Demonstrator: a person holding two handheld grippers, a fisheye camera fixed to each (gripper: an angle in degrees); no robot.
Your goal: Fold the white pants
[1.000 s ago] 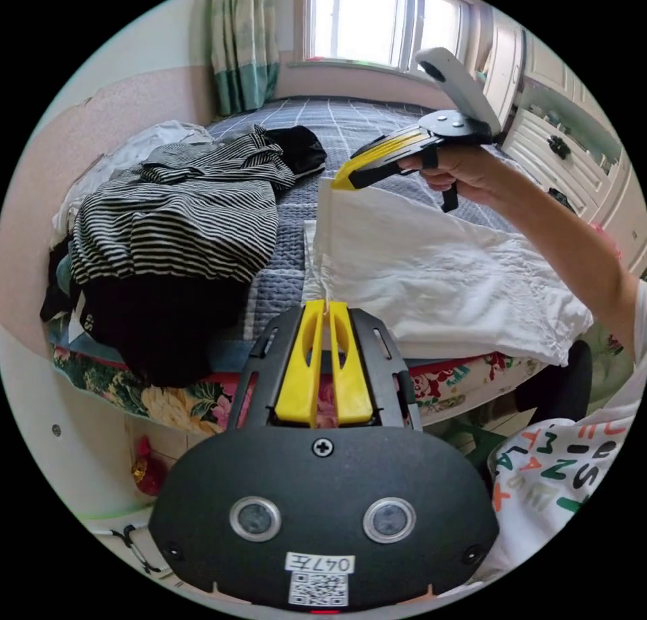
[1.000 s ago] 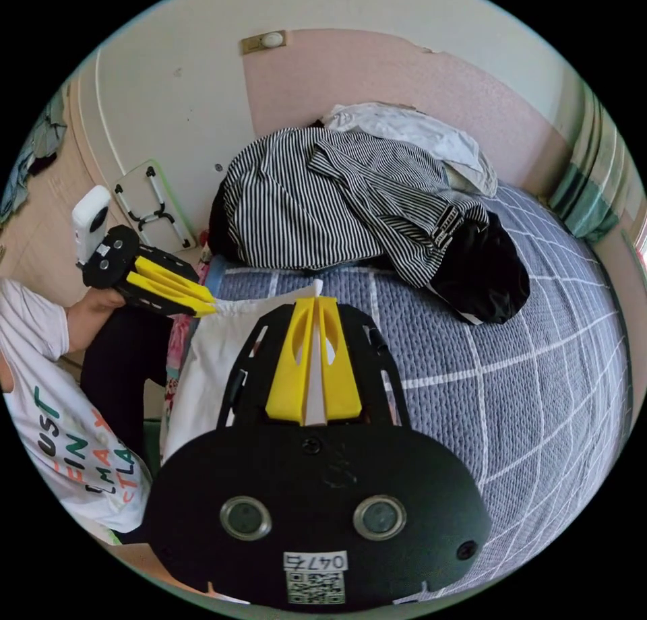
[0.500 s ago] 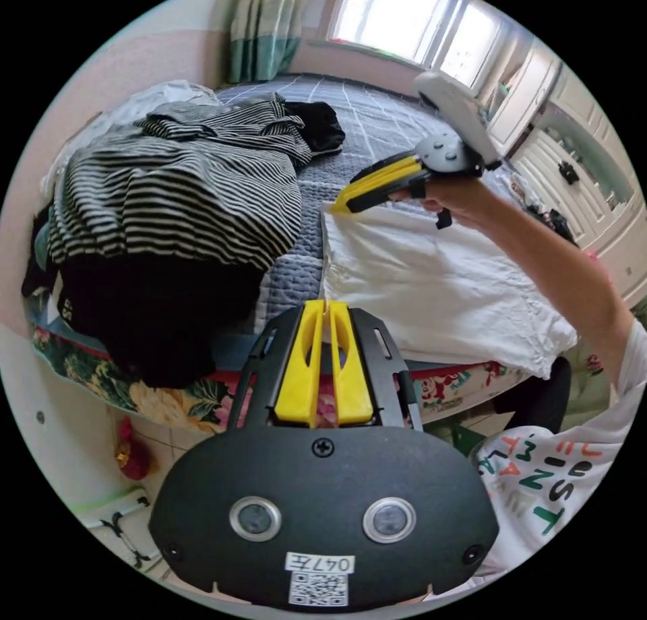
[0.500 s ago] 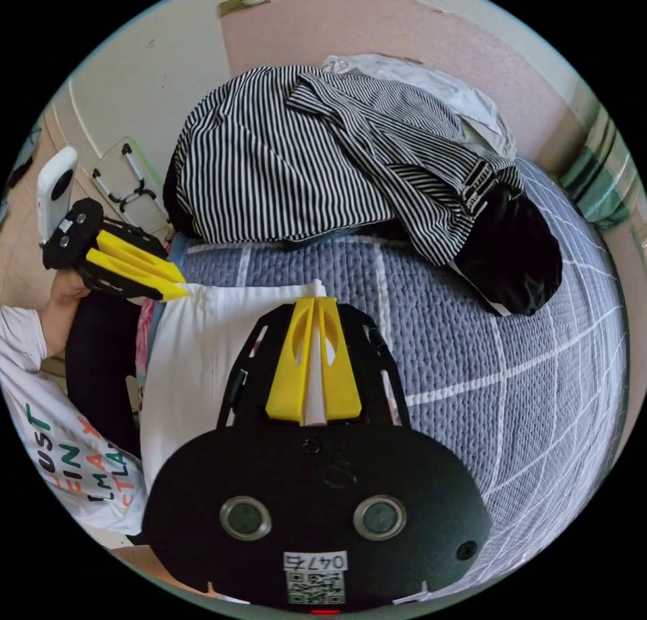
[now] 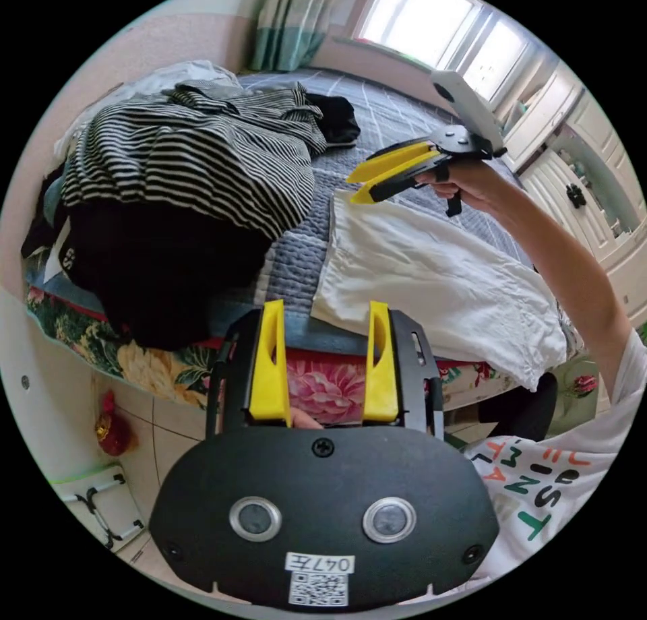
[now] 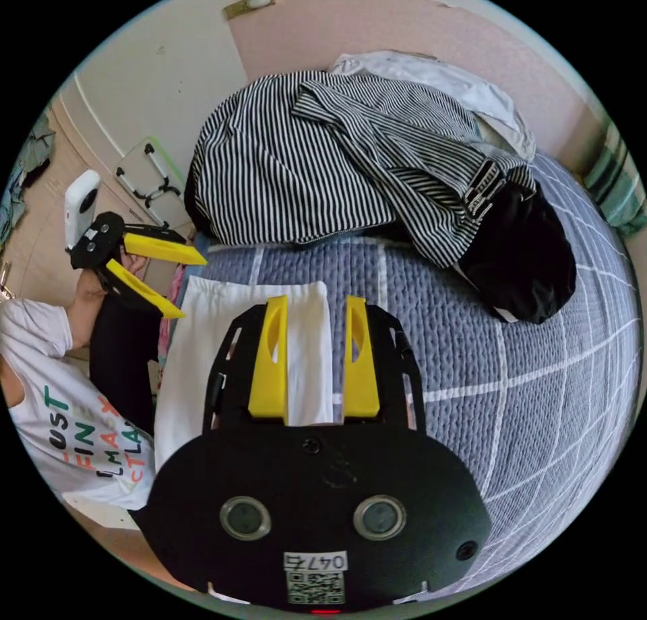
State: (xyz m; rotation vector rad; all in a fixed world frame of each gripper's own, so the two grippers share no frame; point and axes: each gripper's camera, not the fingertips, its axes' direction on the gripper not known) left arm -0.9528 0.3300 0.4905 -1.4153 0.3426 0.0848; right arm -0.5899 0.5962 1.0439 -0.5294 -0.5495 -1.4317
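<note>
The white pants [image 5: 438, 276] lie folded flat on the grey quilted bed [image 6: 539, 377], at its near edge, as a long narrow band. Its long axis runs along that edge: one squared end points toward the heap of striped clothes [image 5: 182, 162] near the bed's corner by the wall, the other, more rumpled end hangs slightly over the edge beside the person's shirt [image 5: 539, 499]. That shirt bears coloured block letters, too bent and cut off to read as words.

The left gripper [image 5: 325, 310] has its yellow jaws spread wide, empty, just off the bed's near edge; the squared end of the pants lies beyond their tips, apart from them. In the right gripper view it shows with its jaws parted beside the corner of the pants [image 6: 236, 350].

The right gripper [image 6: 315, 306] also has its jaws spread and hovers over the far corner of the squared end; white cloth shows between the jaws, not pinched
</note>
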